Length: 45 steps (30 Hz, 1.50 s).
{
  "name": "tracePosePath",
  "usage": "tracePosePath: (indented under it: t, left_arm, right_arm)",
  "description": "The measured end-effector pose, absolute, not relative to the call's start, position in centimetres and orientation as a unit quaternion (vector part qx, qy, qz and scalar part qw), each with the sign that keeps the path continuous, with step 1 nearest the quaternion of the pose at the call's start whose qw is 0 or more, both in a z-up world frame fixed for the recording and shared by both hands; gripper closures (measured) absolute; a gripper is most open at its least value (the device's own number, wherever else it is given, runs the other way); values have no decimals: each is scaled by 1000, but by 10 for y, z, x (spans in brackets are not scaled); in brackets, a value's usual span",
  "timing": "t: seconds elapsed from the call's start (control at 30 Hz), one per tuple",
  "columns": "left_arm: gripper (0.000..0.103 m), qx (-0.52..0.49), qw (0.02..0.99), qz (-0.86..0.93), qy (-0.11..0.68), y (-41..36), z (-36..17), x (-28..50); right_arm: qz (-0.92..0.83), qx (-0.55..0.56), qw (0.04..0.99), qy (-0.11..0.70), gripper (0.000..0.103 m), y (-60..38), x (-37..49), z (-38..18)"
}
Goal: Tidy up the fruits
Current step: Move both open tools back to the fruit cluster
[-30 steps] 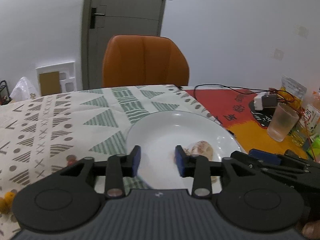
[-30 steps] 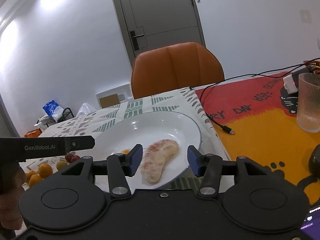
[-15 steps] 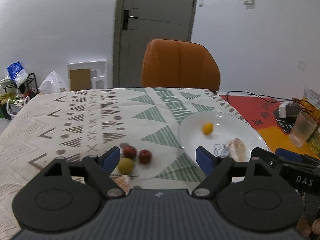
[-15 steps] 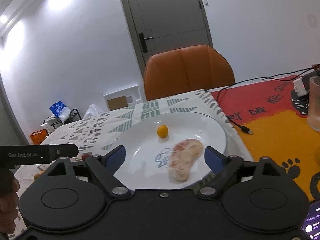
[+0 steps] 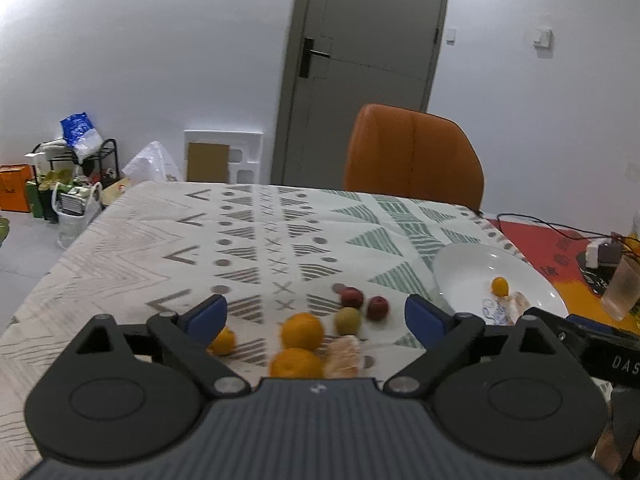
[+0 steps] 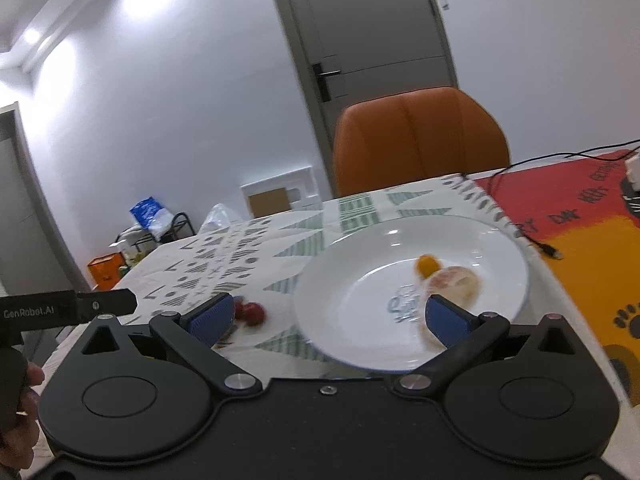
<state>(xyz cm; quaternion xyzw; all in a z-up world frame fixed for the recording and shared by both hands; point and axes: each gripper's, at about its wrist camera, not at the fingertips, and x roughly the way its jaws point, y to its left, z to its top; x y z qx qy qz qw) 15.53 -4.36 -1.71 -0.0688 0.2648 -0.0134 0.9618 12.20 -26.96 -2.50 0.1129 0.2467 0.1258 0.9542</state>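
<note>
Both tongs wide open, empty. Left tongs over loose fruit: orange between tips. Plate ahead of right tongs. My next move, I judge: lower, close on orange.

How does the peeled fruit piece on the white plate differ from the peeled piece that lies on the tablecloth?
The peeled piece on the plate lies inside the white plate, close beside a small orange fruit; the peeled piece on the tablecloth lies on the patterned tablecloth, beside two oranges. The plate piece looks paler and pinkish, the other more orange. Both are peeled, and neither is held.
</note>
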Motion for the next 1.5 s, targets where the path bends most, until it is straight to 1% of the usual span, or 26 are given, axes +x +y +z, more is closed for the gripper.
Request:
tracePosePath:
  t: [0.2, 0.3, 0.4, 0.47, 0.6, 0.67, 0.77, 0.87, 0.93, 0.97, 1.0, 1.03, 1.1, 1.17, 1.3, 1.33, 1.37, 1.5]
  left_arm:
    - [8, -73, 962, 3, 263, -21, -20, 145]
    - [8, -84, 960, 8, 266, -10, -24, 140]
    - [8, -88, 960, 15, 266, -3, -27, 137]
    - [8, -93, 960, 15, 265, 2, -30, 135]
    - [8, -98, 959, 24, 266, 11, -35, 134]
    - [9, -103, 958, 27, 267, 16, -38, 134]
    - [10, -109, 956, 33, 270, 24, -43, 135]
    - [11, -119, 954, 37, 271, 31, -49, 136]
    - [13, -122, 953, 42, 273, 34, -53, 138]
    - [16, -122, 953, 42, 273, 36, -54, 140]
    - [21, -124, 953, 43, 274, 37, -56, 141]
    - [24, -127, 952, 43, 277, 39, -58, 142]
    - [33, -132, 950, 41, 281, 42, -61, 146]
    - [38, -132, 948, 39, 286, 44, -65, 149]
    - [40, -134, 946, 32, 292, 46, -72, 156]
    - [42, -134, 946, 30, 294, 46, -73, 157]
    - [48, -135, 945, 28, 296, 46, -74, 159]
    - [53, -139, 943, 20, 303, 46, -78, 166]
  right_arm:
    - [167, 102, 946, 258, 1, -245, 120, -26]
    - [178, 91, 944, 262, 4, -233, 119, -27]
    - [188, 86, 941, 269, 12, -224, 119, -28]
    - [192, 82, 939, 273, 20, -217, 120, -30]
    - [202, 79, 934, 284, 30, -206, 121, -34]
    - [208, 77, 931, 289, 37, -202, 122, -36]
    - [217, 74, 926, 300, 45, -194, 124, -39]
    - [224, 70, 921, 309, 51, -186, 127, -44]
    - [227, 68, 919, 315, 53, -180, 130, -47]
    - [227, 67, 918, 319, 54, -178, 131, -49]
    - [227, 67, 916, 323, 54, -175, 133, -51]
    - [227, 67, 915, 326, 54, -173, 134, -52]
    - [226, 66, 913, 332, 54, -169, 137, -56]
    - [225, 65, 911, 338, 54, -166, 141, -59]
    - [226, 58, 908, 349, 54, -161, 146, -65]
    - [225, 57, 907, 351, 54, -159, 147, -66]
    - [225, 56, 907, 353, 54, -158, 148, -66]
    - [227, 52, 905, 357, 54, -153, 153, -67]
